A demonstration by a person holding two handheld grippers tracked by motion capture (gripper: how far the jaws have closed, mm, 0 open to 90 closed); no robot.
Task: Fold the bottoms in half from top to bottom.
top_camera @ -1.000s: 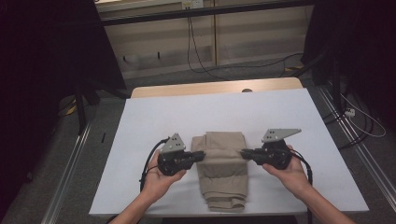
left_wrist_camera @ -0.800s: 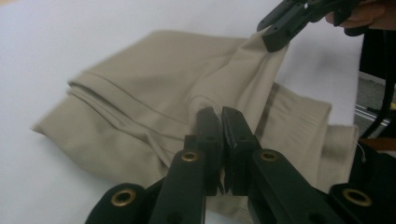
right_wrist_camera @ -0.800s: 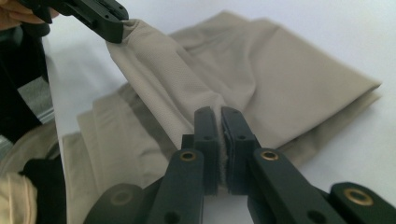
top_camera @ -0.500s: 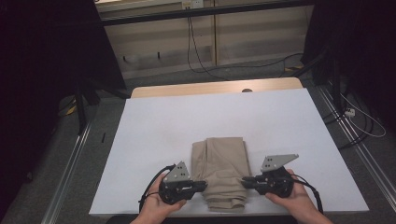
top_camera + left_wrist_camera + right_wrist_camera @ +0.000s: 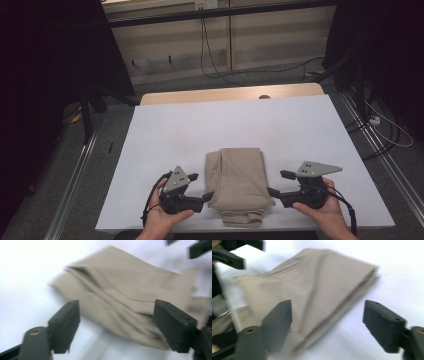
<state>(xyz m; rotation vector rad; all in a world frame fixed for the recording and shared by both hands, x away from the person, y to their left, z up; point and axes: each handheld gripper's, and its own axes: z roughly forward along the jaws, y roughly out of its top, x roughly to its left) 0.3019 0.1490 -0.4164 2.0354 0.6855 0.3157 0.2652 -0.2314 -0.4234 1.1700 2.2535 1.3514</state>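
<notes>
Left gripper (image 5: 209, 196) and right gripper (image 5: 270, 192), each clamped on the folded beige trousers (image 5: 239, 183) 1 second ago, have just opened and stand apart beside them, leaving the trousers near the white table's (image 5: 165, 130) front edge, fold seemingly finished.

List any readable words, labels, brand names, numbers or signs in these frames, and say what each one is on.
There are none to read.
Folded beige cloth: plain fabric, no tag or print showing.
White table cover: blank.
Grey plates and black bodies of the left gripper and right gripper: no lettering can be made out.
Both gripper views are blurred, and the dim background behind the table shows no legible sign.
</notes>
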